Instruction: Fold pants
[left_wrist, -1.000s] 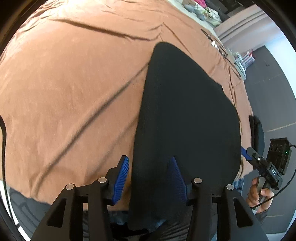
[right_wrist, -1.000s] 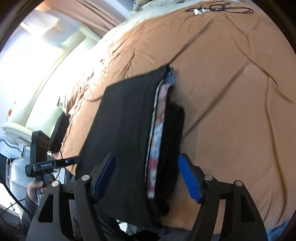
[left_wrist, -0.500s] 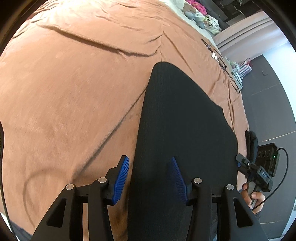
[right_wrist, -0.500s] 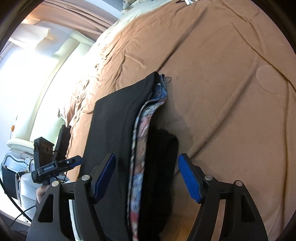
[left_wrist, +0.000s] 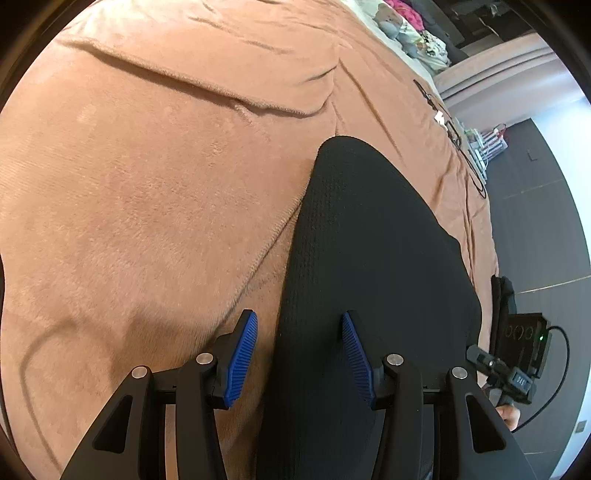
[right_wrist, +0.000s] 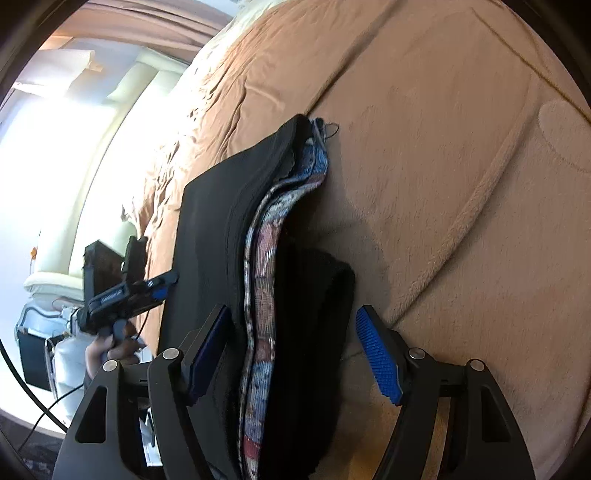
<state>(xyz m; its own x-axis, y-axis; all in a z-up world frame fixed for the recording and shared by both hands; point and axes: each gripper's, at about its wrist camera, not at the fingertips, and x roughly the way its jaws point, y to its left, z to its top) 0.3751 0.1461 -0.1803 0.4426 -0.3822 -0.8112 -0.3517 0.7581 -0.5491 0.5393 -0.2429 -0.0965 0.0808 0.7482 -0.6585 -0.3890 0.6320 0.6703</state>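
Pants: black ribbed-knit pants (left_wrist: 369, 266), folded into a flat stack with a rounded far corner, lying on the bed; in the right wrist view the same black stack (right_wrist: 218, 229) shows its open side edge
Lining: a patterned blue, red and white woven inner layer (right_wrist: 264, 280) shows between the black layers along that edge, with a lower black layer (right_wrist: 314, 332) bulging out beside it
Surface: soft tan-brown fleece blanket (left_wrist: 155, 192) covering the bed, with long raised creases; in the right wrist view the blanket (right_wrist: 461, 166) spreads to the right of the stack
Left gripper: black two-finger tongs with blue ribbed pads (left_wrist: 299, 350), jaws apart, straddling the near left edge of the pants; one pad is over the blanket, the other over the black fabric; whether either pad touches the cloth cannot be told
Right gripper: black tongs with blue ribbed pads (right_wrist: 291, 354), jaws wide apart, the folded edge of the pants between them; the pads stand clear of the fabric on both sides
Other tool seen: from the right wrist view the left gripper (right_wrist: 125, 295) is at the far side of the stack, held by a hand (right_wrist: 110, 347)
Background: a thin black cable (left_wrist: 454, 136) lies on the far blanket, and soft toys (left_wrist: 402, 22) sit beyond the bed's edge
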